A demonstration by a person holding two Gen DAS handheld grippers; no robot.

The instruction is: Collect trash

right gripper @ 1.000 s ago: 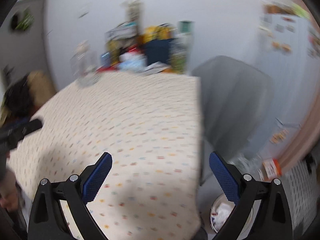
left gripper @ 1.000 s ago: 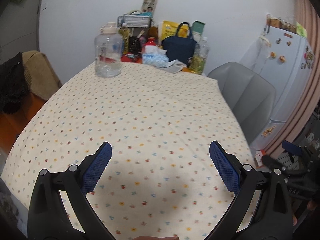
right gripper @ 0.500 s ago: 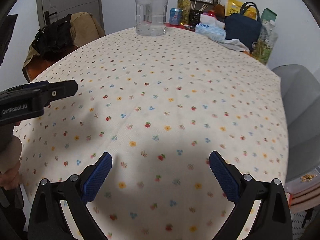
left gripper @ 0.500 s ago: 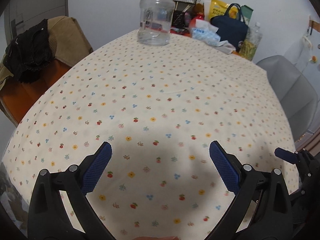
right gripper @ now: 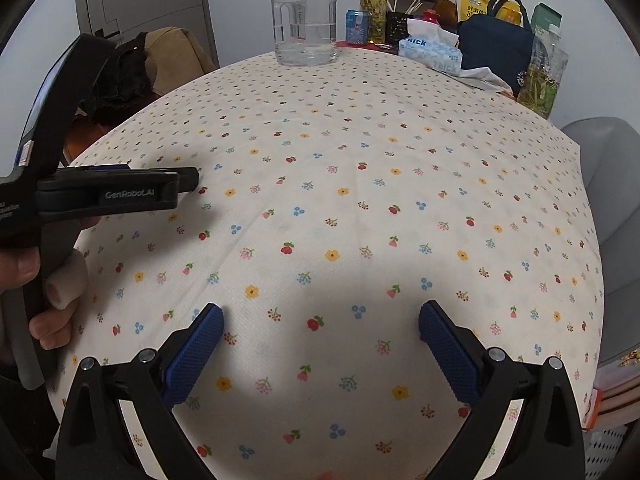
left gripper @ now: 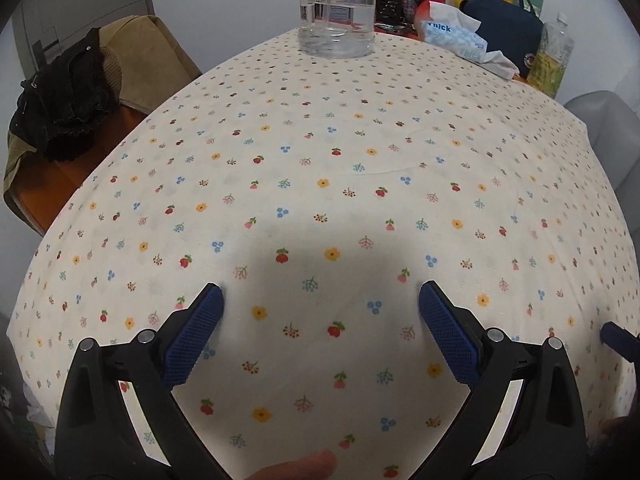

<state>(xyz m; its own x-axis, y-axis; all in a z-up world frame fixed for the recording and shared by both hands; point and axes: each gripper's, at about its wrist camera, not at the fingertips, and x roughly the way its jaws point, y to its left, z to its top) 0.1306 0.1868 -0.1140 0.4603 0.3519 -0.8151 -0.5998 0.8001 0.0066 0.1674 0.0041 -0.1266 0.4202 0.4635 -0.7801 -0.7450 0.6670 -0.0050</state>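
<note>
My left gripper (left gripper: 320, 296) hovers low over the near part of the flowered tablecloth (left gripper: 360, 168), open, nothing between its blue pads. My right gripper (right gripper: 320, 314) is open too and holds nothing, just to its right over the same cloth (right gripper: 360, 200). In the right wrist view the left gripper (right gripper: 186, 181) shows side-on, held by a hand (right gripper: 24, 272). A crumpled white tissue (left gripper: 496, 62) (right gripper: 484, 76) lies at the far right of the table beside a blue tissue pack (left gripper: 452, 36) (right gripper: 432, 52). A blue drink can (right gripper: 357, 26) stands at the back.
A clear water jug (left gripper: 336, 12) (right gripper: 304, 24) stands at the far edge. A navy bag (right gripper: 496, 48), bottles (right gripper: 546, 72) and packets crowd the far right corner. A chair with dark clothes (left gripper: 68, 96) is on the left, a grey chair (right gripper: 612, 200) on the right.
Both grippers have come in lower and closer over the table. The right one swung left, away from the grey chair and floor. Both stayed open.
</note>
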